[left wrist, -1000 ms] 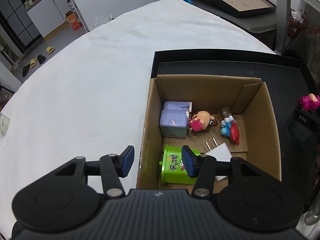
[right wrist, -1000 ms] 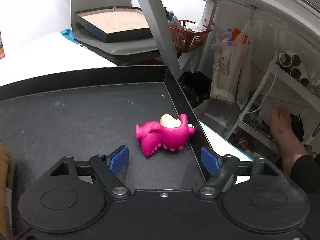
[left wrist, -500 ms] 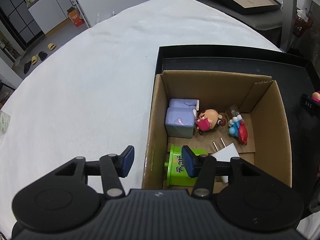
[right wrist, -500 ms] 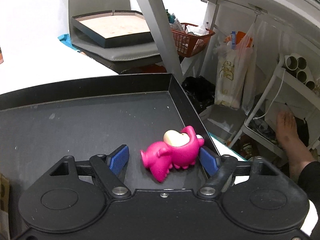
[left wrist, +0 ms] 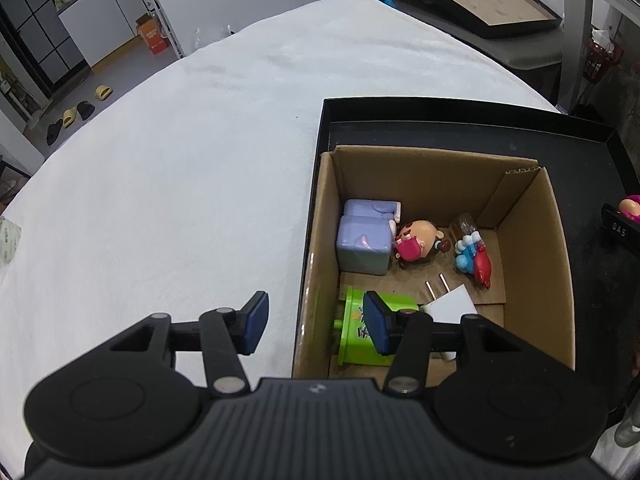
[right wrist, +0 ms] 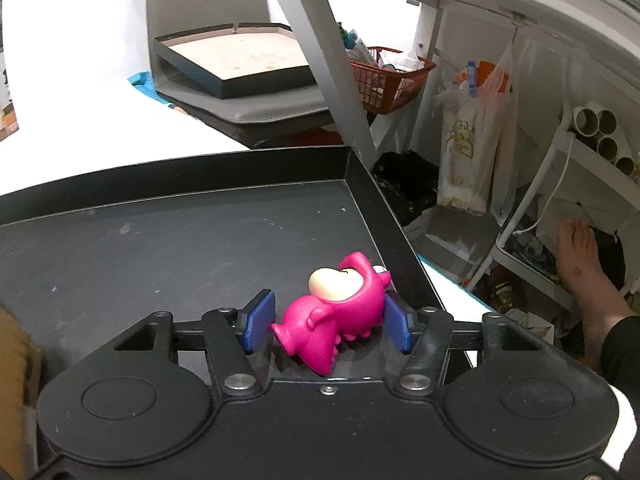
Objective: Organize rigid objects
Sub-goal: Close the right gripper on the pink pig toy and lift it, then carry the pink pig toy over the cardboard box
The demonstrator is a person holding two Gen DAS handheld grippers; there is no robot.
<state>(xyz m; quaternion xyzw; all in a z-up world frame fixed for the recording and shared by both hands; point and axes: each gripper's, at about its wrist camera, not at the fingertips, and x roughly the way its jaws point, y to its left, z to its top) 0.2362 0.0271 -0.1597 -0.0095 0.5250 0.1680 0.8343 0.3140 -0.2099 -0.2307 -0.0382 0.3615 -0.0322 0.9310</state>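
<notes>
The pink toy (right wrist: 336, 316) lies on its side on the floor of the black tray (right wrist: 372, 196), close to the tray's right wall, with its cream-coloured face turned up. The right gripper (right wrist: 326, 328) straddles it: the jaws have just been closing with the toy between them, the right pad seems to touch the toy's body, and the left pad stands just beside its lower end; I cannot tell whether it presses yet.

The cardboard box (left wrist: 524, 240) stands inside the same black tray (left wrist: 440, 106), against its left wall. In the box are a pale purple block (left wrist: 364, 244), a small doll (left wrist: 416, 240) in a pink top lying next to it, a blue and red figure (left wrist: 474, 258), a white plug (left wrist: 448, 300) with two prongs, and a green toy (left wrist: 352, 332) in the near left corner.

The left gripper (left wrist: 314, 322) hangs over the box's near left wall, jaws partly open and holding nothing; one pad is outside the box over the white tablecloth (left wrist: 160, 180), the other above the green toy.

Only the left wrist view shows the inside of the box; there the pink toy (left wrist: 630, 208) is a sliver at the right edge. Only the right wrist view shows the toy between the pads, along with a bare foot (right wrist: 580, 256) on the floor beyond the table.
</notes>
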